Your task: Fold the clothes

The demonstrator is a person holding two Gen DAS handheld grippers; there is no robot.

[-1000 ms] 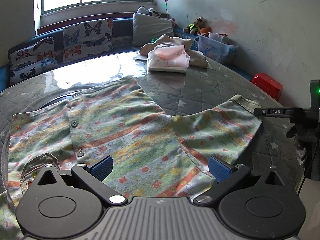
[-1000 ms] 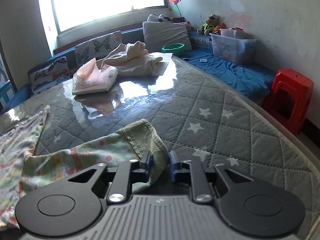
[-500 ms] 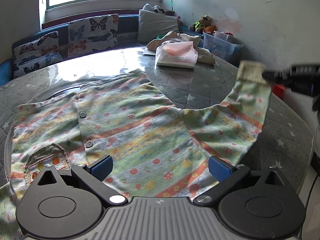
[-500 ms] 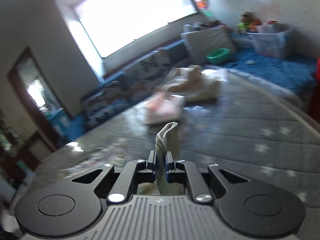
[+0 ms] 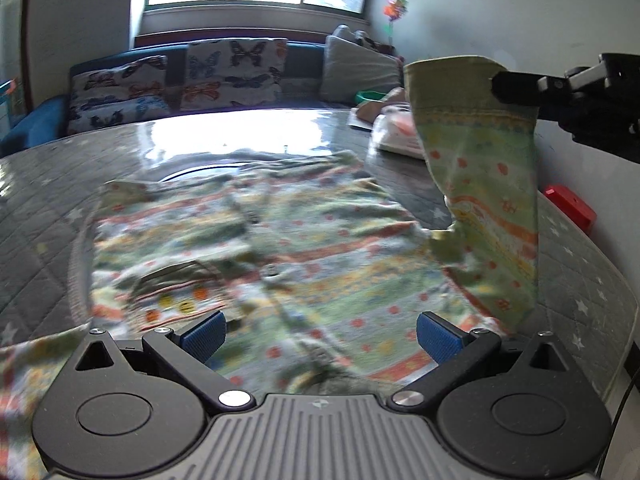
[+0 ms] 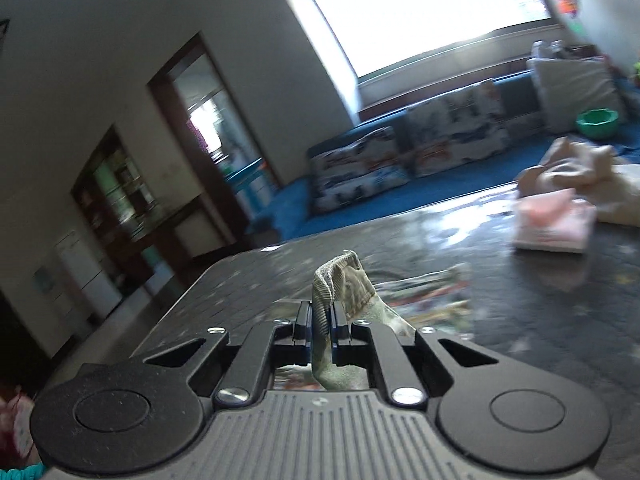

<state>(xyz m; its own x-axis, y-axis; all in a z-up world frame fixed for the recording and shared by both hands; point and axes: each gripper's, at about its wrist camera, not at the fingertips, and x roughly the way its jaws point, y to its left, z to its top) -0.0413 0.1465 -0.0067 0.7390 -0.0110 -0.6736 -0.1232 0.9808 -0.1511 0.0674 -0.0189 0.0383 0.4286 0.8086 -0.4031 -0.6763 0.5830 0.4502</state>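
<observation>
A child's patterned shirt [image 5: 256,248] with green, orange and yellow stripes lies spread on the quilted grey table [image 5: 44,216]. Its right sleeve [image 5: 484,184] is lifted off the table and hangs from my right gripper [image 5: 498,84], which comes in from the upper right. In the right wrist view, my right gripper [image 6: 321,316] is shut on the sleeve's ribbed cuff [image 6: 340,276], which sticks up between the pads. My left gripper [image 5: 320,336] hovers low over the shirt's near hem, jaws wide open, nothing between the blue pads [image 5: 202,334].
A pink tissue pack [image 6: 554,226] and a heap of cream cloth [image 6: 576,170] lie at the table's far side. A sofa with butterfly cushions [image 5: 224,76] runs under the window. A red stool [image 5: 570,206] stands right of the table. A green bowl [image 6: 596,122] rests on the sofa.
My right gripper closed on the sleeve cuff, lifted it off the table and swung it up and leftward, turning toward the doorway. My left gripper shifted sideways over the shirt, still open.
</observation>
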